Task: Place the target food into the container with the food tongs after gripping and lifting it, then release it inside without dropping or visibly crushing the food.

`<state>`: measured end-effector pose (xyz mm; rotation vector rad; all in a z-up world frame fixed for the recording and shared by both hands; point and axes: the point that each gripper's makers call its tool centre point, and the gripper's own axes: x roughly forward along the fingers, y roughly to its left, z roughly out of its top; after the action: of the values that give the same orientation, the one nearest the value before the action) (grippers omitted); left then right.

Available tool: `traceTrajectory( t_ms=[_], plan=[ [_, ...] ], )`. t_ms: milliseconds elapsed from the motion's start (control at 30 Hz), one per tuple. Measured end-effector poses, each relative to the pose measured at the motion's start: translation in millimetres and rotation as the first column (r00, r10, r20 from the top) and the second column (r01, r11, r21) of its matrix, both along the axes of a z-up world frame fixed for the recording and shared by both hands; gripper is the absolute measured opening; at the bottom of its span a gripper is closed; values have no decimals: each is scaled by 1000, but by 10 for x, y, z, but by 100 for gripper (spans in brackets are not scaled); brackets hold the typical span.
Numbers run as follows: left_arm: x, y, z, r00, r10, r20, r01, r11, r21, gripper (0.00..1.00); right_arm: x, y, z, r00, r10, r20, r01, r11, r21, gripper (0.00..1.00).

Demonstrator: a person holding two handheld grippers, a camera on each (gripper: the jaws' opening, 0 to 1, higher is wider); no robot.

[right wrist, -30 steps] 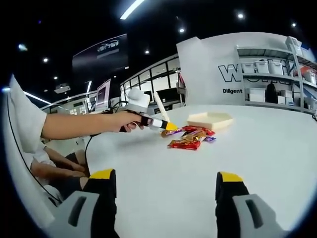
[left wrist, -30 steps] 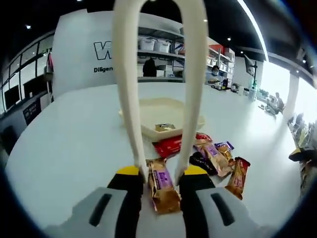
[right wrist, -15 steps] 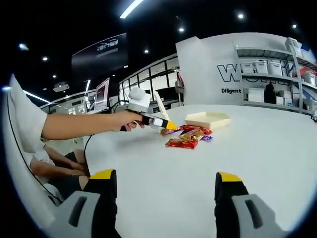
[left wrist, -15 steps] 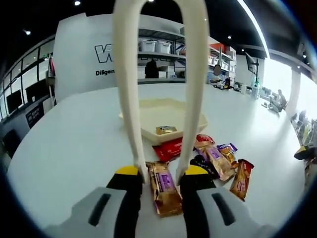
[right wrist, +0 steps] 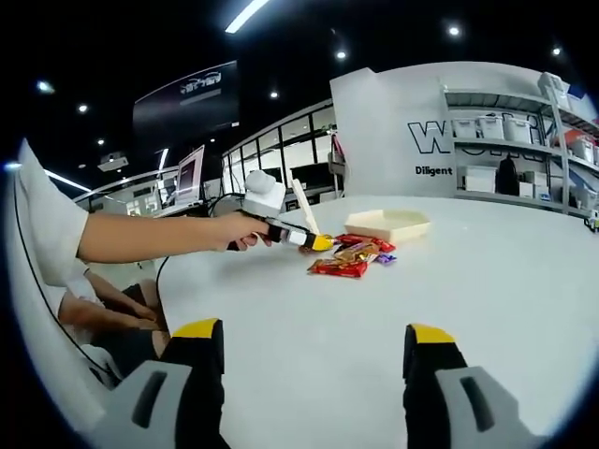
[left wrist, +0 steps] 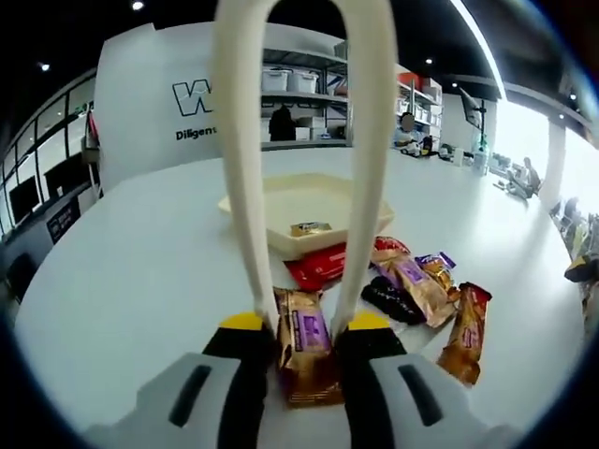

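You are at the gripping step. Your left gripper (left wrist: 299, 341) holds the white tongs (left wrist: 299, 168), and the 2 tong arms stand open on either side of the gold snack bar (left wrist: 304, 351), which lies on the white table (left wrist: 140, 271) near the other wrapped snacks. I cannot tell if the arms touch it. Its long axis points toward the cream container (left wrist: 309, 210). Next, close gently, lift, and carry it forward. Your right gripper (right wrist: 304, 351) is open and idle.
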<state>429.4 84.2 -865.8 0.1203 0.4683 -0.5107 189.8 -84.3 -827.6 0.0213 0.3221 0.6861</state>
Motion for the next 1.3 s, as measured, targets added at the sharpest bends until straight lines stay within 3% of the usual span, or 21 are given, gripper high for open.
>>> traceTrajectory(
  t_ms=[267, 433, 567, 967, 1300],
  plan=[
    [-18, 20, -6, 1000, -26, -4, 26, 1000, 7, 22, 25, -3, -22, 1000, -3, 3, 3, 1000, -12, 75],
    [1, 105, 8, 1000, 19, -24, -21, 995, -96, 21, 32, -30, -61, 1000, -10, 9, 11, 999, -45, 75],
    [-36, 136, 14, 999, 21, -28, -24, 995, -95, 21, 26, -40, -61, 1000, -11, 5, 11, 999, -39, 75],
    [-39, -12, 406, 998, -45, 39, 50, 988, -147, 22, 33, -5, -28, 1000, -8, 14, 9, 999, -44, 75],
    [32, -135, 518, 997, -74, 35, 78, 985, -152, 22, 37, -4, -15, 1000, -9, 15, 9, 999, -37, 75]
  ],
)
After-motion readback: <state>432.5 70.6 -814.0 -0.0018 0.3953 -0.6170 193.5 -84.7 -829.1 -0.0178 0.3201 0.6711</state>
